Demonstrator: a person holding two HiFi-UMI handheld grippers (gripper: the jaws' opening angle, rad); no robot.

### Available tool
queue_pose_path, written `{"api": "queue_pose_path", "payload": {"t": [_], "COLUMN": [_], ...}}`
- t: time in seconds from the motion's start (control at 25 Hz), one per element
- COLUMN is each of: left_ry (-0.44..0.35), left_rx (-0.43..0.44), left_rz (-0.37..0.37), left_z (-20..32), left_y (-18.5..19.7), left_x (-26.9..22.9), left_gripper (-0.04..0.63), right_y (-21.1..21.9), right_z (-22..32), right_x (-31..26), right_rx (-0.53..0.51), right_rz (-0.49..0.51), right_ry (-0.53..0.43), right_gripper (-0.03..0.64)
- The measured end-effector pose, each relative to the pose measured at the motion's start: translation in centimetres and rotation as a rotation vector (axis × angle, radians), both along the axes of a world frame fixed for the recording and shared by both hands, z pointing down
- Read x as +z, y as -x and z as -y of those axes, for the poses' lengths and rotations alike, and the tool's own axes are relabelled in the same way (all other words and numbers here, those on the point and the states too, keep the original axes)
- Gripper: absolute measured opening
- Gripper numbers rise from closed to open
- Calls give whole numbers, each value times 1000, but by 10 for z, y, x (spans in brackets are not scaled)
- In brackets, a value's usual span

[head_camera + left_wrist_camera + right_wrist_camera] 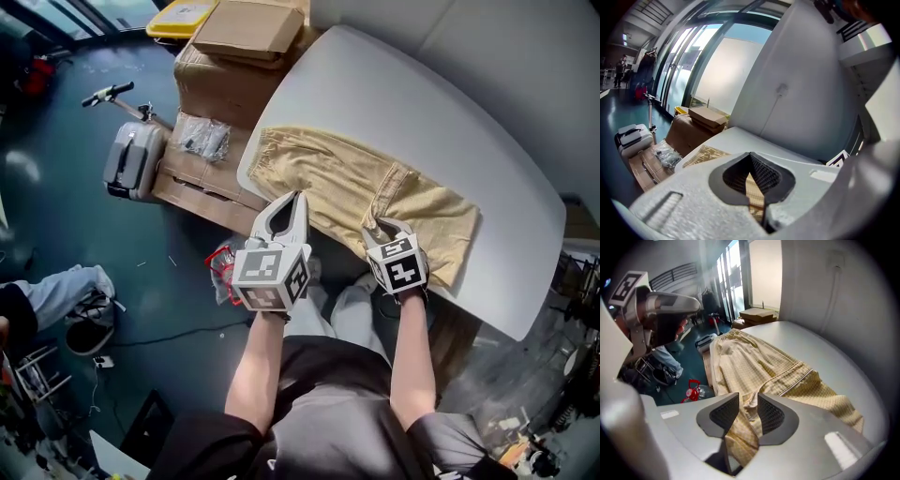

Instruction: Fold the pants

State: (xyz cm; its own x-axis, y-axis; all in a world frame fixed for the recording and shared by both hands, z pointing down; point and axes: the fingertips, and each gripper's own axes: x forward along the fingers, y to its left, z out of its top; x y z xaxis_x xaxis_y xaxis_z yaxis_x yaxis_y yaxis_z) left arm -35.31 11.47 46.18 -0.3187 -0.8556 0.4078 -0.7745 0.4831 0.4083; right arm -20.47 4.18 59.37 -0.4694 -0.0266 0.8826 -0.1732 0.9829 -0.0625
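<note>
- Two claws are in play, one in each hand, both at the near edge of the one white table.
- One pair of pale yellow pants lies spread flat on that table, reaching away from both claws. The waistband end is beyond the left claw and the leg end is out past the right claw.
- Left claw: its two jaws meet at the tips, and a narrow strip of the yellow cloth runs between the pads. It looks pinched on the edge of the pants.
- Right claw: its two jaws are only a little apart, closed on a bunched fold of the pants that hangs down between the pads.
- Two cardboard boxes stand stacked beyond and to the left of the left claw: a big brown one with a flatter one on top.
- One grey suitcase stands on the dark floor further left of the left claw, with one clear plastic bag between it and the table.
- One red item lies on the floor just below and left of the left claw.
</note>
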Motion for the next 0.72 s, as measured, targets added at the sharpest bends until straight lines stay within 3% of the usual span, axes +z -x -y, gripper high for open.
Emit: {"api": "queue_pose_path", "payload": {"t": [0.12, 0.36, 0.52, 0.72], "left_ry": [-13, -43, -70, -115], "left_rx": [32, 149, 255, 432], "left_rz": [9, 25, 37, 67], "left_z": [10, 51, 97, 147], "left_y": [-4, -39, -73, -131], "left_x": [-5, -23, -48, -65], "left_gripper": [3, 3, 3, 3], "right_y": [8, -6, -45, -126], "right_z": [0, 41, 91, 144], "right_x": [-16, -83, -146, -212], "right_rx": [42, 190, 353, 595], "right_rz": [104, 350, 510, 672], "right_ry": [20, -41, -130, -269], "right_gripper": [132, 75, 35, 3]}}
